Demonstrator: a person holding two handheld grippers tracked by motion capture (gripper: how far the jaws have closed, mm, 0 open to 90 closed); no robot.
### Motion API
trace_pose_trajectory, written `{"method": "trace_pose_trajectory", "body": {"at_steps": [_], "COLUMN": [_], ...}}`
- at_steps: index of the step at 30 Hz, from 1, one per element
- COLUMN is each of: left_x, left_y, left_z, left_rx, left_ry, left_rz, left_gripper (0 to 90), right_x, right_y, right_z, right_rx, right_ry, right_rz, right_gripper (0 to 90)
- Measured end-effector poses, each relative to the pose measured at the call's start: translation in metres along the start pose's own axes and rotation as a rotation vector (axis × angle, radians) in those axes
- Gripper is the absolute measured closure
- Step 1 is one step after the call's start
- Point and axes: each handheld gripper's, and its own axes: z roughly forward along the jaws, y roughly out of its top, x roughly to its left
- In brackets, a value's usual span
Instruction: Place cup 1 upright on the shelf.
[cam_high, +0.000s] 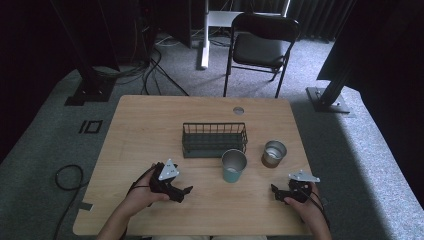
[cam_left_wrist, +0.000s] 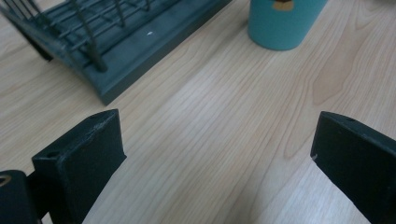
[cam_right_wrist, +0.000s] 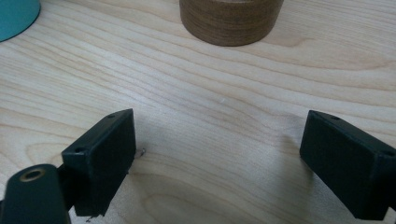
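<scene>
Bare wood between teal cup (cam_high: 234, 166), left gripper (cam_high: 186, 192), right gripper (cam_high: 274, 190)

Folding chair (cam_high: 260, 47), floor cables (cam_high: 150, 70)

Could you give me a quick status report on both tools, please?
Left tool open, empty. Right tool open, empty. Teal cup and brown cup untouched. Nothing between.

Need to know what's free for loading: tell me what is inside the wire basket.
The wire basket looks empty in the high view: only its dark floor shows through the bars. The near wall hides the strip of floor just behind it, so something small and flat there could go unseen.
</scene>
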Motion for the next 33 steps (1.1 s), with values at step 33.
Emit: {"method": "trace_pose_trajectory", "body": {"at_steps": [33], "left_x": [-0.028], "left_y": [0.043], "left_z": [0.045], "left_rx": [-0.055], "left_ry": [-0.087], "left_rz": [0.067], "left_gripper": [5.8], "right_x": [0.0], "right_y": [0.0], "right_z": [0.0], "right_rx": [0.0], "right_ry": [0.0], "right_rz": [0.001], "right_gripper": [10.3]}}
